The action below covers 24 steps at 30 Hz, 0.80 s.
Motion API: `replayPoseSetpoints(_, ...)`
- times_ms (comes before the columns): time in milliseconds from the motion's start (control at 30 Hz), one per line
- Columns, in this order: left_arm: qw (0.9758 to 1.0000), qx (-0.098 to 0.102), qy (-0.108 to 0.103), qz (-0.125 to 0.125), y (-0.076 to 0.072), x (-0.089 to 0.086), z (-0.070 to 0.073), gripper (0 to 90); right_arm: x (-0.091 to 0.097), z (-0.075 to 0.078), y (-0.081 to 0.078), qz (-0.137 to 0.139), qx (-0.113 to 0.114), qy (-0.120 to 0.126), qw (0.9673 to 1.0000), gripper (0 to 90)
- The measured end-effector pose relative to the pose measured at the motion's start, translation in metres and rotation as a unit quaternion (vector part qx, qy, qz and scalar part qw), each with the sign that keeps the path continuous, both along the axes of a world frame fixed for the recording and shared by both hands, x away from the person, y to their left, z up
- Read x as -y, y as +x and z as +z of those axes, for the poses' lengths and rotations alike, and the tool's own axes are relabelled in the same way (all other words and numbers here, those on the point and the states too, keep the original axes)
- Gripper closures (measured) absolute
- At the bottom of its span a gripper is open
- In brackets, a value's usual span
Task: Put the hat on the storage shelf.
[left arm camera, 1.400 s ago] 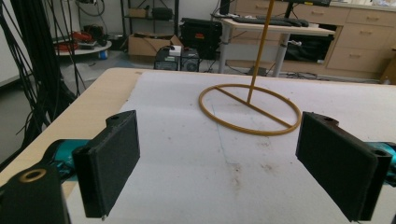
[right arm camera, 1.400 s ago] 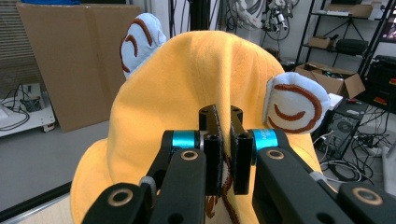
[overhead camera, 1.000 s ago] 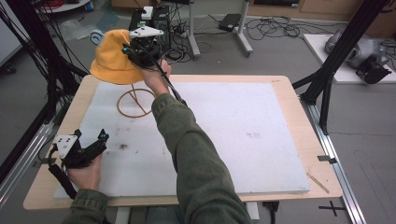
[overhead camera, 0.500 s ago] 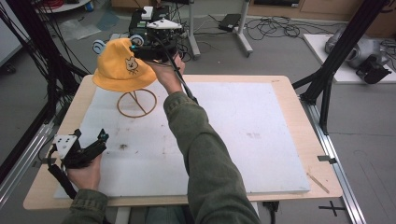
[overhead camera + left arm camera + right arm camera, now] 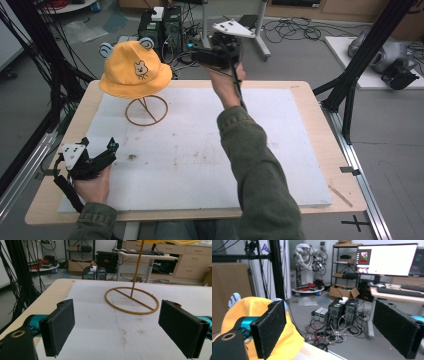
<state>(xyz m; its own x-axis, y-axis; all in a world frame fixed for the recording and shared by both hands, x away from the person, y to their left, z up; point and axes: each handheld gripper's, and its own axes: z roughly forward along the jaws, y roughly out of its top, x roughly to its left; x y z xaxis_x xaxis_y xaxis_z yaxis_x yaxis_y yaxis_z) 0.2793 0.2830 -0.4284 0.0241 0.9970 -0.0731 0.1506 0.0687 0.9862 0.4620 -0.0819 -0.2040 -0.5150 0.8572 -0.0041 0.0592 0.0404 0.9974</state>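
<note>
High view: hat (image 5: 135,70) sits on stand (image 5: 146,110), placing looks done. Right gripper (image 5: 200,54) jaws just opened, empty; left gripper (image 5: 100,159) open, idle. Left: pull away.

A white foam board (image 5: 200,150) covers the wooden table (image 5: 310,100), while computer towers (image 5: 337,311) (amid tangled cables) stand on the far floor.

Both grippers' jaws wide apart
</note>
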Motion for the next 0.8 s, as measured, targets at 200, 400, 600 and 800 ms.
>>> replayPoseSetpoints(200, 1.0, -0.002, 0.007, 0.0, -0.001, 0.004, 0.001, 14.0, 0.071, 0.01, -0.033, -0.056, 0.026, -0.001, 0.9981, 11.4)
replayPoseSetpoints(400, 1.0, -0.003, 0.008, 0.004, 0.0, 0.006, 0.001, 14.0, 0.124, 0.0, -0.059, -0.101, 0.043, 0.007, 0.9939, 11.4)
replayPoseSetpoints(600, 0.9999, -0.001, 0.0, 0.011, 0.0, 0.003, 0.002, 14.0, 0.161, -0.023, -0.08, -0.135, 0.04, 0.012, 0.99, 11.4)
replayPoseSetpoints(800, 0.9998, -0.001, -0.003, 0.017, 0.0, 0.001, 0.001, 14.0, 0.175, -0.041, -0.101, -0.147, 0.045, -0.006, 0.988, 11.4)
